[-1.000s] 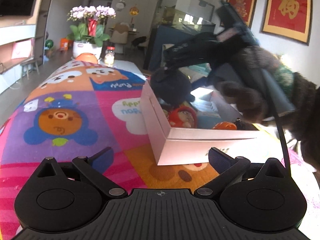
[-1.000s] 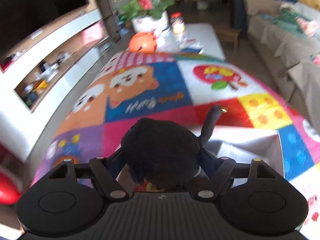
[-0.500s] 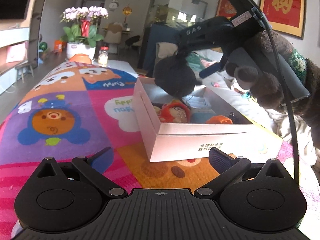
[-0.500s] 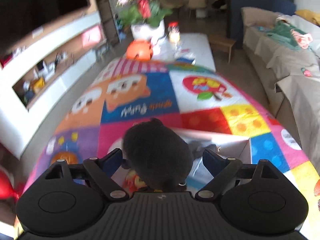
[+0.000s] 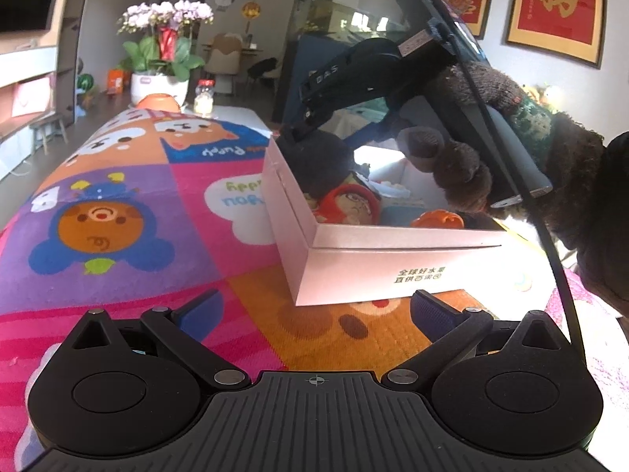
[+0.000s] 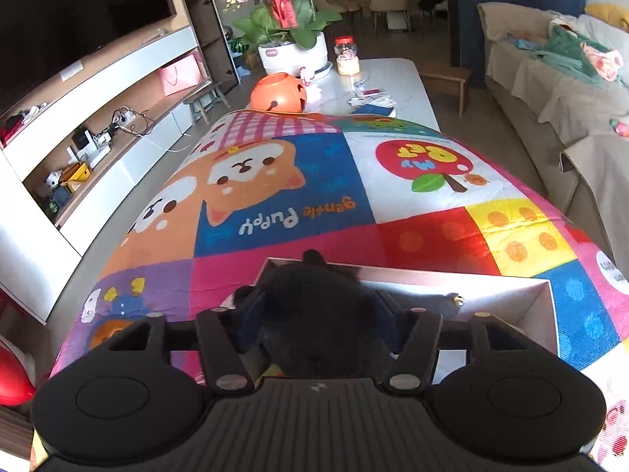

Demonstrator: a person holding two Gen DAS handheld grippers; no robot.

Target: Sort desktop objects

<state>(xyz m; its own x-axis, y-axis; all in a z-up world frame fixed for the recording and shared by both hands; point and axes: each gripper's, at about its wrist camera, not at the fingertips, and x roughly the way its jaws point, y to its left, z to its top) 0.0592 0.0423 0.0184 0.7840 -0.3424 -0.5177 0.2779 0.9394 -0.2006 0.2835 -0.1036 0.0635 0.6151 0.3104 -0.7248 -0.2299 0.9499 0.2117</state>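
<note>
A white cardboard box [image 5: 377,263] sits on the colourful cartoon mat [image 5: 118,212]. Inside it lie a red-haired doll [image 5: 350,206] and an orange toy [image 5: 436,218]. My right gripper [image 6: 314,314] is shut on a black plush toy [image 6: 318,314] and holds it low in the box's far left corner [image 5: 318,161]; the box rim shows in the right wrist view [image 6: 452,279]. My left gripper [image 5: 314,310] is open and empty, just in front of the box's near wall.
A potted orchid [image 6: 287,27], an orange pumpkin bucket [image 6: 279,92] and a jar [image 6: 346,57] stand at the table's far end. A sofa [image 6: 558,78] runs along the right. A TV shelf unit [image 6: 98,118] is on the left.
My right gripper has lowered the black plush toy from above the box down into its far left corner. The left gripper has stayed open in front of the box.
</note>
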